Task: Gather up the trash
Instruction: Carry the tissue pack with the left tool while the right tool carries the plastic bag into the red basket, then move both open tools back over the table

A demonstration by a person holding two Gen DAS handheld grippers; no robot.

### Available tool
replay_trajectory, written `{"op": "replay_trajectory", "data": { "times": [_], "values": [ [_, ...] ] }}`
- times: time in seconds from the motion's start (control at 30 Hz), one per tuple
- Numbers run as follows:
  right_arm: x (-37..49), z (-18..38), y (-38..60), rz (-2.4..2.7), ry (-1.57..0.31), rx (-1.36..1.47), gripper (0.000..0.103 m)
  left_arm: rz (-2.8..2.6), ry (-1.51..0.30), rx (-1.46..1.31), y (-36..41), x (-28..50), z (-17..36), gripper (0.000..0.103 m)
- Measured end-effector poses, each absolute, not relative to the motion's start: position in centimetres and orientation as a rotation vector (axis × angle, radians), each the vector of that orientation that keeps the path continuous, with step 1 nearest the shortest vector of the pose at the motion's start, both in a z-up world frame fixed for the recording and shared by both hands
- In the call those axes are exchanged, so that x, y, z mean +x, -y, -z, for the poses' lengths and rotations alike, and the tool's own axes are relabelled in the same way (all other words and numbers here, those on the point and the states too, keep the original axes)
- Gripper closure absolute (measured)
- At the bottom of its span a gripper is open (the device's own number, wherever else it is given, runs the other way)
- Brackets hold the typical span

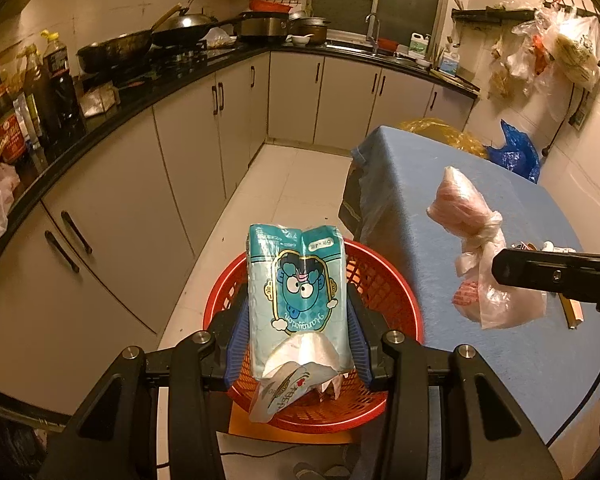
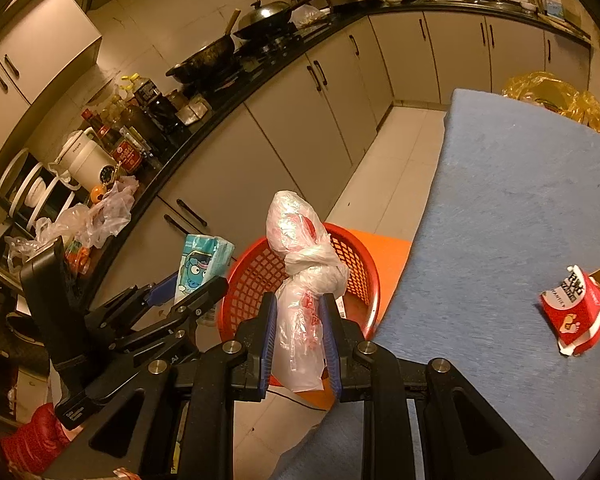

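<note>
A blue-covered bench (image 2: 520,208) fills the right side, with a red mesh basket (image 1: 384,280) on the floor just beside its edge. The left gripper (image 1: 296,344) has its jaws clenched on a teal tissue pack (image 1: 298,296), held above the basket. The right gripper (image 2: 300,336) grasps a knotted clear plastic bag (image 2: 300,280), seemingly over the basket's rim. A crushed red cup (image 2: 574,312) lies on the bench.

We see a glossy teal plastic tissue pack (image 1: 298,292) at centre, a red plastic lattice basket (image 1: 384,280) beneath, thin crinkled translucent film on the knotted bag (image 2: 300,280), matt blue cloth over the counter (image 2: 520,220) at right, and matt black tongs (image 2: 300,344) with blue pads.
</note>
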State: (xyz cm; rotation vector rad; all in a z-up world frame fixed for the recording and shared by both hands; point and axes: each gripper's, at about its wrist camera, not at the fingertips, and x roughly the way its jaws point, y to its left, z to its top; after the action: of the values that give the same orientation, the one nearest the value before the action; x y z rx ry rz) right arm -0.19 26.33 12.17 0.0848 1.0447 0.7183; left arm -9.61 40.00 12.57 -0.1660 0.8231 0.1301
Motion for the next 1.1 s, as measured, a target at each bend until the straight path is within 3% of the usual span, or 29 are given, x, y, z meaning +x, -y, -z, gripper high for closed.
{"op": "replay_trajectory", "data": {
  "times": [0.37,0.43,0.57,0.73,1.1],
  "values": [
    [1.8,-10.0,-28.1,-0.699,-1.095,0.06,0.076,-0.126,-0.839,-0.204,-41.3,-8.7,-11.7,0.057],
    [2.1,-10.0,-28.0,-0.696,-1.096,0.063,0.06,-0.135,-0.84,-0.213,-41.3,-8.4,-11.7,0.053],
    [1.9,-11.1,-26.7,-0.682,-1.062,0.064,0.058,-0.142,-0.827,-0.225,-41.5,-8.6,-12.0,0.042],
    [0.2,-12.6,-24.0,-0.592,-0.963,-0.012,0.033,-0.151,-0.798,-0.21,-40.3,-9.2,-12.7,0.033],
    [-3.5,-10.4,-14.0,-0.409,-0.995,0.068,0.033,0.063,-0.83,-0.102,-30.8,-9.1,-12.0,0.03]
  ]
}}
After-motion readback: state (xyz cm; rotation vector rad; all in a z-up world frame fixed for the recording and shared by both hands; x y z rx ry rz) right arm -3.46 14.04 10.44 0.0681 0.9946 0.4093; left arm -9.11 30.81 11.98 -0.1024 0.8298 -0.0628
